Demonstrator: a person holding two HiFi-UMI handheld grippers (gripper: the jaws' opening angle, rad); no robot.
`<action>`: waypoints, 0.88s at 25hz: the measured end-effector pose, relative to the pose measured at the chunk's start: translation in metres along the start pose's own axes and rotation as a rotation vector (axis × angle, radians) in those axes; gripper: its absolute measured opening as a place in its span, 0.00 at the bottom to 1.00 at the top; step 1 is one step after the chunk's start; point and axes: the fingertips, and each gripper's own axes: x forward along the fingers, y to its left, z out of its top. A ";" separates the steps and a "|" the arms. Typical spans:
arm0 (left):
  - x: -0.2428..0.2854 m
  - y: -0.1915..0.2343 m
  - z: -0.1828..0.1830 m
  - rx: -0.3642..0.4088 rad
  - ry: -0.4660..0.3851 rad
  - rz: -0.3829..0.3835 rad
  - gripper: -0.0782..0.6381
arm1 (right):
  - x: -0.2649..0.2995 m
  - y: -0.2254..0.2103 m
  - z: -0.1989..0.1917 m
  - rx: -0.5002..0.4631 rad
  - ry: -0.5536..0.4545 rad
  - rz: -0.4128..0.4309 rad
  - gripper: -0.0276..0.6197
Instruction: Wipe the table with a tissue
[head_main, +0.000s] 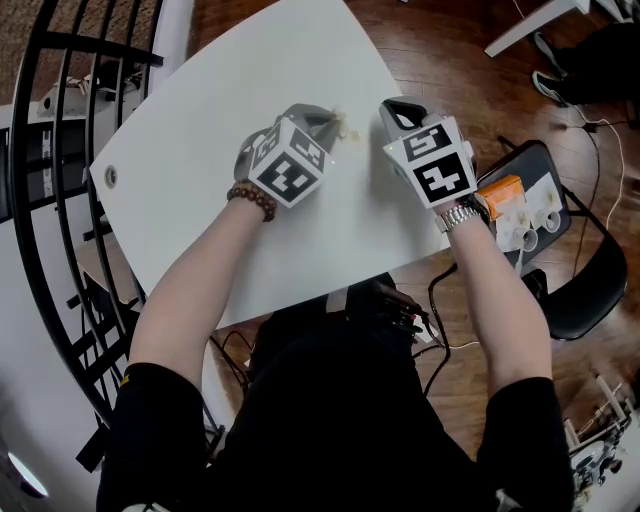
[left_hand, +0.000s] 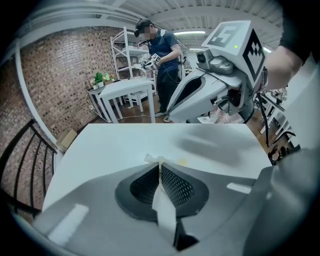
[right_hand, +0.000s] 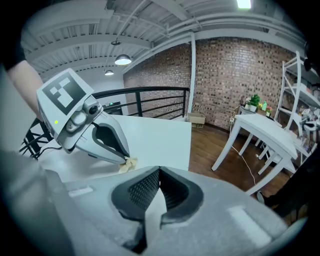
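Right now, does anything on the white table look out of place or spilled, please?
Nothing stands out. The white table looks undamaged, and the crumpled cream tissue sits pinched by the left gripper.

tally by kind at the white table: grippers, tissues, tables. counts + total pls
Grippers: 2 (left gripper, right gripper)
Tissue: 1, pinched in the left gripper
Table: 1
Total: 4
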 end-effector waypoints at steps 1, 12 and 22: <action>0.001 -0.003 0.000 0.004 0.002 -0.006 0.15 | 0.000 0.000 -0.001 0.002 0.001 -0.001 0.03; 0.012 -0.022 -0.002 0.030 0.015 -0.034 0.15 | -0.001 -0.002 -0.005 0.012 0.005 -0.008 0.03; 0.014 -0.025 0.001 0.035 0.012 -0.033 0.15 | -0.003 -0.002 -0.006 0.018 0.004 -0.013 0.03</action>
